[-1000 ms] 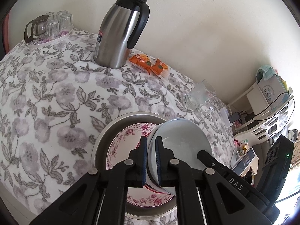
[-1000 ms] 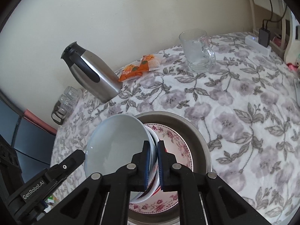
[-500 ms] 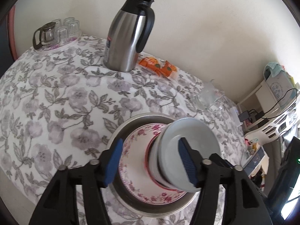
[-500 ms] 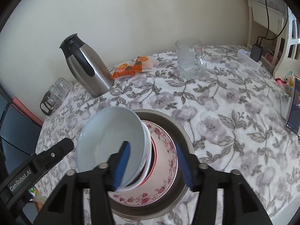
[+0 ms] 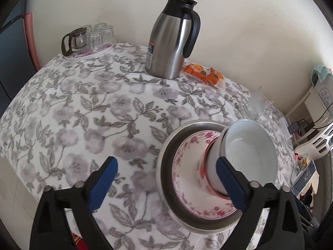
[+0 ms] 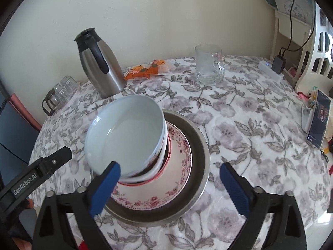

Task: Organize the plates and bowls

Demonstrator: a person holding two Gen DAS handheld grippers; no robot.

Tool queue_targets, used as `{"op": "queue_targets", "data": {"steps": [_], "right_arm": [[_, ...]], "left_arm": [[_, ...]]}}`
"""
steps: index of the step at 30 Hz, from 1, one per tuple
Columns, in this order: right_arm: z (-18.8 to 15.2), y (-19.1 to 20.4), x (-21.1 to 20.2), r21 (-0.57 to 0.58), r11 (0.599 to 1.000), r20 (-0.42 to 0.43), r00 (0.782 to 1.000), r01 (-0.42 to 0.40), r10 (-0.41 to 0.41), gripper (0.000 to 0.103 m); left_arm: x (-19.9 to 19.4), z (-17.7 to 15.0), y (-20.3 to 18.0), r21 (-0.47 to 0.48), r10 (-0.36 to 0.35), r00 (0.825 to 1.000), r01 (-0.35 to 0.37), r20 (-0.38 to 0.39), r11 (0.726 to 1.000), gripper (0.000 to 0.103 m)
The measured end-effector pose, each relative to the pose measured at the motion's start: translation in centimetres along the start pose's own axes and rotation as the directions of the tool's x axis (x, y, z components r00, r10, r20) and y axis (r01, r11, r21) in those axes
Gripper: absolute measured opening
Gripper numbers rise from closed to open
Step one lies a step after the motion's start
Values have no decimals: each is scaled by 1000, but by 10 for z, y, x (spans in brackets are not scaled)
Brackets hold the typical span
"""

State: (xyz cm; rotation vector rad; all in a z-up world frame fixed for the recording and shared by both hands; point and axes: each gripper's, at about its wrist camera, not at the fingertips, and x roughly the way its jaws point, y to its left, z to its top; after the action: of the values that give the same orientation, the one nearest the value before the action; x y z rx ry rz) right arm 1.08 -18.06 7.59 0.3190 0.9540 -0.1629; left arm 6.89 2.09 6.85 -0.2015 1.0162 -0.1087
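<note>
Left gripper [image 5: 165, 162]: wide open, jaws just opened, pads pressing nothing; right-hand blue pad just in front of the bowl stack, left-hand pad over bare cloth.

Right gripper [image 6: 170, 166]: also spread wide, jaws just opened, gripping nothing; left-hand pad overlaps the lower rim of the top bowl in view, contact not clear; right-hand pad over open cloth beside the pan.

Pale blue-white ceramic bowl [image 6: 124, 133] on top of a short stack of nested bowls with a red-banded one below [image 6: 164, 158], tilted, mouth leaning away from the plate centre. Stack resting on the round white plate with pink floral rim [image 5: 187, 177], off-centre. Plate lying inside the round shallow stainless-steel pan [image 6: 205, 145], its rim clear all around.

Pan on the round surface under a grey-and-lilac floral cloth [image 5: 83, 114], near the front edge. Wide bare cloth to the left of the pan in the left wrist view and to its right in the right wrist view.

Along the back by the wall, well apart from the pan: tall stainless-steel jug with black handle [image 5: 170, 41], orange snack packets [image 5: 204, 74], clear glass mug [image 6: 208, 66], tray of small glasses [image 5: 89, 39].
</note>
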Motion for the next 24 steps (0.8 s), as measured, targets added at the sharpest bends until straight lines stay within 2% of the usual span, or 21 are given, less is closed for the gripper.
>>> {"op": "queue_targets", "data": {"steps": [5, 12, 24], "right_arm": [[-20, 2, -4, -32, 999, 2, 1000, 1, -1, 102], [-50, -1, 5, -42, 999, -55, 998, 10, -13, 102], [-72, -10, -1, -35, 999, -67, 997, 27, -30, 102]], "left_arm": [[-4, -13, 5, 17, 11, 1000, -11, -5, 1000, 97], [-5, -39, 7, 58, 23, 999, -21, -34, 998, 97], [-7, -74, 12, 93, 48, 994, -38, -98, 995, 97]]}}
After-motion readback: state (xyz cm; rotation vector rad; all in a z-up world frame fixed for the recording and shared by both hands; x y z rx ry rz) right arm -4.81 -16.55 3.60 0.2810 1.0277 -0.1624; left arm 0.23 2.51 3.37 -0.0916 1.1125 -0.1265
